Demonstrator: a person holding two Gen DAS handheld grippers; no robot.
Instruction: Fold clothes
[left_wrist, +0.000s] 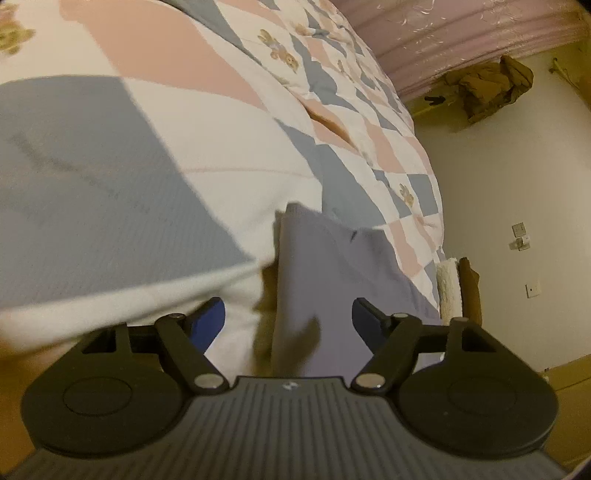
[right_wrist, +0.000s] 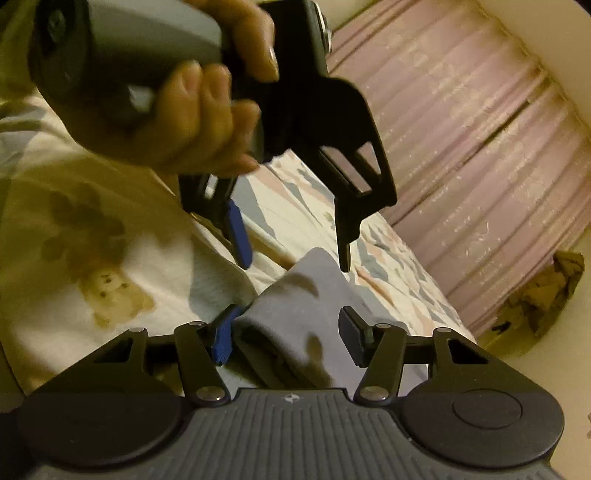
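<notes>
Left wrist view: the left gripper (left_wrist: 286, 321) stands wide apart over a soft lavender-grey knitted garment (left_wrist: 332, 258) lying on the patchwork teddy-bear quilt (left_wrist: 184, 110). Right wrist view: the right gripper (right_wrist: 284, 336) also gapes, straddling the garment's near folded edge (right_wrist: 295, 314). It looks light and limp; pinching a corner or edge seems best.

Right claw (right_wrist: 286, 338) is down low with its blue pads spread wide, and a folded lavender-grey garment (right_wrist: 295, 314) sits between them, lying on the bed's patchwork quilt (right_wrist: 295, 206). Above it a hand (right_wrist: 199, 110) grips the left claw (right_wrist: 293, 254), fingers apart, tips hanging just over the cloth. Pink pleated curtain (right_wrist: 461, 147) behind.
</notes>
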